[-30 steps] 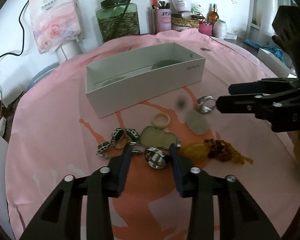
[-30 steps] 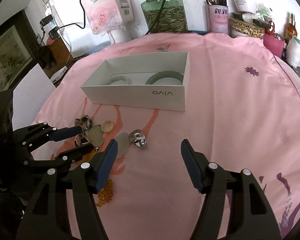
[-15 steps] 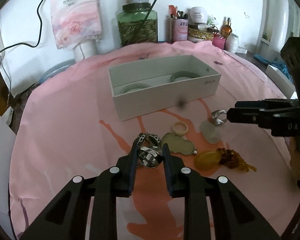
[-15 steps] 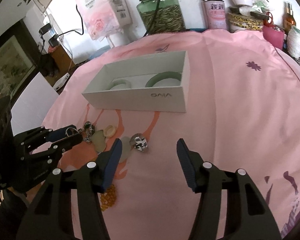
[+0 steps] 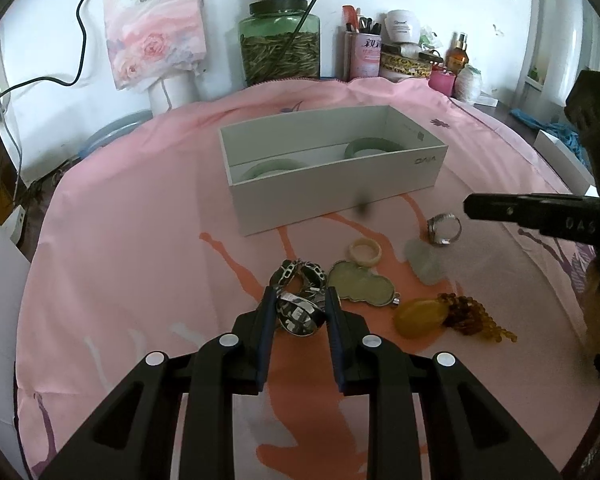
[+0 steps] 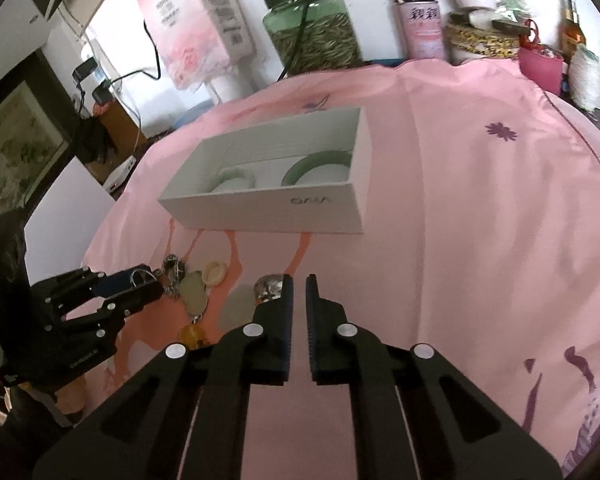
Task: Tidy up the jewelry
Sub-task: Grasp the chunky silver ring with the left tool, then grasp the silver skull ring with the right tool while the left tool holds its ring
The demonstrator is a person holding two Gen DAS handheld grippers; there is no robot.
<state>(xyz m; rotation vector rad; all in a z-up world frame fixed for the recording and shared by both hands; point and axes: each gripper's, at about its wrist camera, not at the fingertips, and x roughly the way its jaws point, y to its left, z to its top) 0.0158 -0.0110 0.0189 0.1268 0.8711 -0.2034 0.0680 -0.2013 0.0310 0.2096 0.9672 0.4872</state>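
- The white box (image 5: pixel 332 196) lies well ahead of both tongs on the pink cloth (image 5: pixel 140 240), with two green jade bangles (image 5: pixel 370 146) already inside; it has kept its place over the last second.
- The left tongs (image 5: pixel 300 308) have closed in from a wide gap and now pinch a chunky silver ring (image 5: pixel 298 314) between the fingers, raised off the cloth just in front of the black-and-silver link bracelet (image 5: pixel 302 274).
- The right tongs (image 6: pixel 296 288) have narrowed from wide open to a thin slit and hold nothing; the skull-like silver ring (image 6: pixel 269 286) sits just left of their left fingertip.
- Ahead and right of the left tongs lie a cloud-shaped pendant (image 5: pixel 360 288), an amber piece with beads (image 5: pixel 440 314) and a cream ring (image 5: pixel 365 251).
- Judgement: one ring is secured, so carrying it forward to the box looks next.
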